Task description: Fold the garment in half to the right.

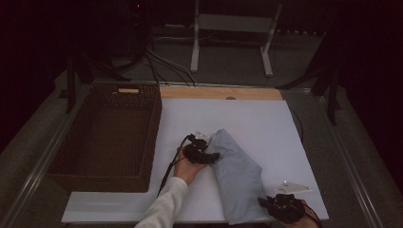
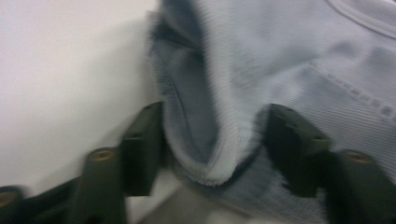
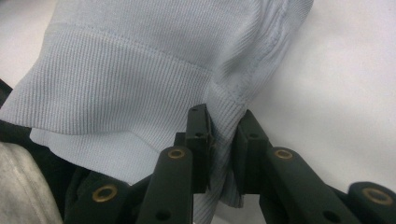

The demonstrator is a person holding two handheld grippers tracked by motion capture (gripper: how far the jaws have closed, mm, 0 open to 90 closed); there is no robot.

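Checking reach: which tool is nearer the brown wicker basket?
Left. The left tool sits just right of the brown wicker basket; the right tool is at the table's near right.

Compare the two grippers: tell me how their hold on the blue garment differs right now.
The right gripper has its jaws pinched tight on the ribbed hem of the blue garment, at the near edge of the white board. The left gripper stands wider, a bunched fold between its jaws, pads not clearly pressing, and sits farther up at the cloth's left side. Both are black, hand-held and work the same garment.
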